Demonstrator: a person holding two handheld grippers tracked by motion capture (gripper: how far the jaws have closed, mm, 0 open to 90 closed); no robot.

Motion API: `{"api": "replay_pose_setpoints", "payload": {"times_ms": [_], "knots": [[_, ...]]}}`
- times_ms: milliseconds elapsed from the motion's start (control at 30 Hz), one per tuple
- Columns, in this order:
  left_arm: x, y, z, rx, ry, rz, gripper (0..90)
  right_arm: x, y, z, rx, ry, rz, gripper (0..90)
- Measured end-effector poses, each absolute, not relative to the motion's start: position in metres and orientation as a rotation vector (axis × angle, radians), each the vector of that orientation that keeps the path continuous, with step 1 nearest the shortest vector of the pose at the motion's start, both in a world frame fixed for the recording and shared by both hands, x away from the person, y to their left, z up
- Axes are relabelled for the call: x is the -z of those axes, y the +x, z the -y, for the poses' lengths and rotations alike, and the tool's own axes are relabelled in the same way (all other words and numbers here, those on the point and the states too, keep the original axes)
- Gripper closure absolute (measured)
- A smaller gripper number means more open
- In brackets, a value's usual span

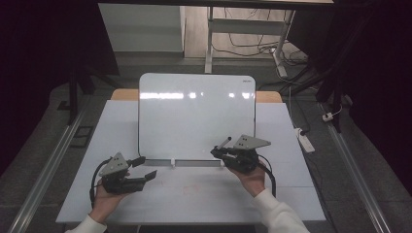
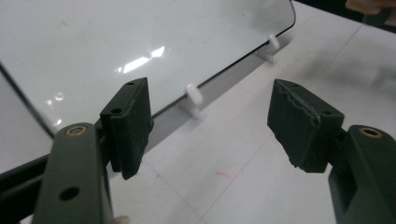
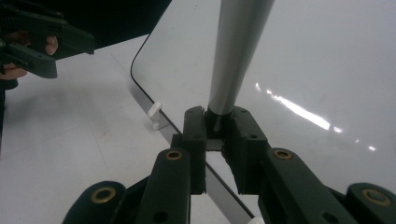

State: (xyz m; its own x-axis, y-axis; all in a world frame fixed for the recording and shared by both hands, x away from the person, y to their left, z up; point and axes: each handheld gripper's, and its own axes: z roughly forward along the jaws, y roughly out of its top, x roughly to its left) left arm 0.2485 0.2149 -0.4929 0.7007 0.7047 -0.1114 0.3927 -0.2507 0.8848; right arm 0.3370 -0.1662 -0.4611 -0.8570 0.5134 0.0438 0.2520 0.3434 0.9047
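Note:
A white board (image 1: 197,116) leans back on the table, its lower edge held by small white clips (image 1: 172,162). My right gripper (image 1: 214,152) is at the board's lower right corner, shut on the narrow end of a silver-grey marker (image 1: 225,142). In the right gripper view the marker (image 3: 238,51) rises from between the closed pads (image 3: 196,126) over the board (image 3: 317,60). My left gripper (image 1: 148,168) is near the board's lower left corner, open with nothing between its jaws. In the left gripper view that gripper (image 2: 215,126) points at the table in front of the board (image 2: 116,42).
The pale table top (image 1: 194,194) stretches bare in front of the board, with a faint red mark (image 2: 223,174) on it. A desk frame with cables (image 1: 252,43) stands beyond the table. A power strip (image 1: 305,140) lies on the floor to the right.

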Motion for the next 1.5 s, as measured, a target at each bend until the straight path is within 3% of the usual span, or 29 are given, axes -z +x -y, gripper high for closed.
{"api": "replay_pose_setpoints", "payload": {"times_ms": [1500], "knots": [[0.448,0.279,-0.118,-0.304,1.923,-0.610,36.6,0.484,0.323,0.136,-1.476,0.634,-2.553,77.4]]}}
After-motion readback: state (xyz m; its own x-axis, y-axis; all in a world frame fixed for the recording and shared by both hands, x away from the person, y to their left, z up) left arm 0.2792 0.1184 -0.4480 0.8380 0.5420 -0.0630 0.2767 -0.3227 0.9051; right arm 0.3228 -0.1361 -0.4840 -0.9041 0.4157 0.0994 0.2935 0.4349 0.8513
